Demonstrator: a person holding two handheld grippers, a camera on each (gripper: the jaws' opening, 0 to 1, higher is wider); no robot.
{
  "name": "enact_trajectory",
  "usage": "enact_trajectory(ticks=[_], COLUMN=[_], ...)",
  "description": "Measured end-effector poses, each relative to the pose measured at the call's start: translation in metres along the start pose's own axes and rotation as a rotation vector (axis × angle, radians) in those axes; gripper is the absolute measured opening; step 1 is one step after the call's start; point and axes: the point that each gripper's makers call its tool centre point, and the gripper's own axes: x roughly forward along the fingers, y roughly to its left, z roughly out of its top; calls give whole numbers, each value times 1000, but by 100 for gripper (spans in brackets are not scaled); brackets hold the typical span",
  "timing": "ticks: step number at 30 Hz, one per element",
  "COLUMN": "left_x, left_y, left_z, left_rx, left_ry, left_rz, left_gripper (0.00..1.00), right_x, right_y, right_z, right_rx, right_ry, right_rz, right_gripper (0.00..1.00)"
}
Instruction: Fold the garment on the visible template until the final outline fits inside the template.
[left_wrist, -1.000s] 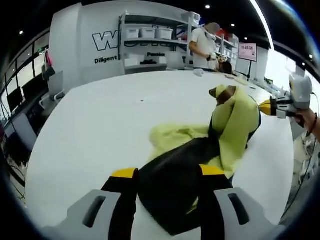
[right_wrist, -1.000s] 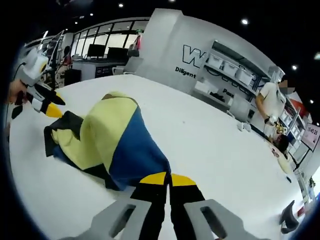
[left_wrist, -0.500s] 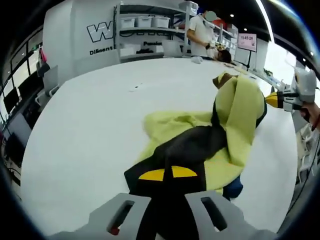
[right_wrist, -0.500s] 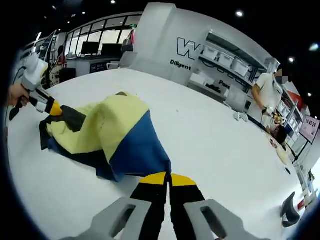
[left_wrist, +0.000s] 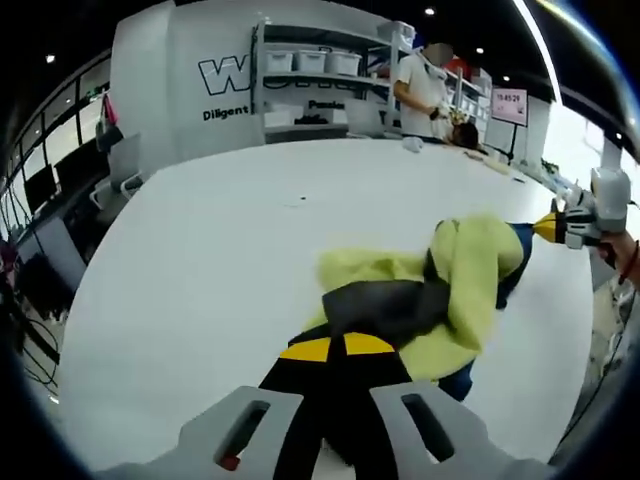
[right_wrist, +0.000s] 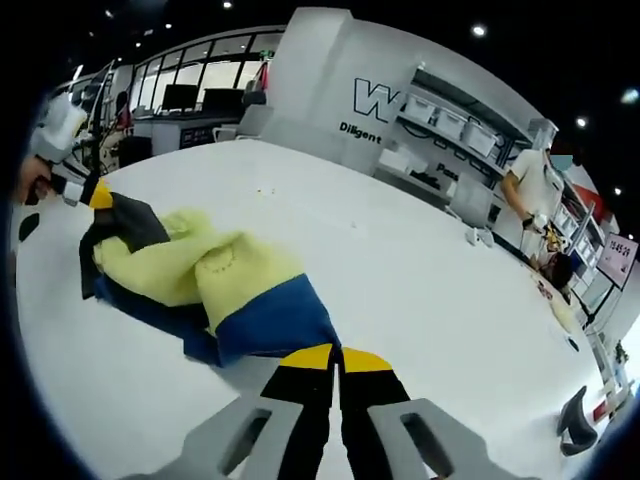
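Yellow, blue and black garment (right_wrist: 200, 285) lies bunched on white table (left_wrist: 200, 260). Left gripper (left_wrist: 335, 347) pinches its black edge; right gripper (right_wrist: 335, 357) pinches the blue hem, jaws together. Wall lettering reads "W", "Diligent" (left_wrist: 226, 113)

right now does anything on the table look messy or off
Yes. The garment lies bunched in a rumpled yellow, blue and black heap on the white table, not flat. Both tongs are shut on its ends: left tongs on black fabric, right tongs on blue. No template outline is visible.
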Motion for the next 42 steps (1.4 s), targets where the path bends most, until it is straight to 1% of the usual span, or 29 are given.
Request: enact_trajectory(ticks=[4, 6, 8, 12, 14, 15, 19, 20, 21, 26, 29, 33, 35, 37, 38, 39, 42], left_x=[-21, -30, -39, -53, -59, -65, -80, -89, -91, -121, -132, -141, -143, -142, -140, -139, -135], left_y=[19, 26, 30, 33, 34, 37, 45, 51, 53, 76, 83, 89, 90, 91, 90, 89, 90], left_z=[5, 2, -2, -4, -4, -5, -8, -8, -8, -3, -2, 0, -3, -17, -28, -34, -50], left_rx=[-16, -18, -13, -16, -12, -5, -11, -22, -21, -46, -53, -53, -68, -57, -55, -54, -61], left_ry=[-27, -22, -20, -23, -23, -25, -28, -35, -37, -65, -73, -78, -63, -2, 44, 65, 87], left_rz=[52, 78, 105, 127, 139, 157, 185, 211, 215, 285, 304, 323, 338, 347, 346, 345, 344], left_gripper=[5, 5, 5, 5, 5, 5, 5, 5, 5, 5, 5, 5, 5, 5, 5, 5, 5], right_x=[-4, -7, -9, -14, -16, -18, -26, -28, -29, -39, -44, -49, -50, -50, -50, -50, -50], right_y=[-1, -1, 1, 4, 6, 6, 10, 11, 11, 9, 7, 8, 11, 17, 21, 24, 33], right_z=[8, 13, 16, 18, 18, 20, 21, 22, 22, 25, 31, 41, 44, 40, 36, 32, 17], right_rx=[-12, -19, -20, -24, 1, 15, 23, 21, 18, 6, 5, 22, 30, 30, 30, 29, 18], right_ry=[-16, -29, -38, -43, -47, -53, -63, -67, -68, -79, -98, -128, -138, -116, -101, -89, -55], right_rz=[-1, -1, 3, 14, 31, 35, 52, 60, 59, 60, 58, 64, 76, 100, 111, 118, 144], right_gripper=[0, 0, 0, 0, 0, 0, 0, 0, 0, 0, 0, 0, 0, 0, 0, 0, 0])
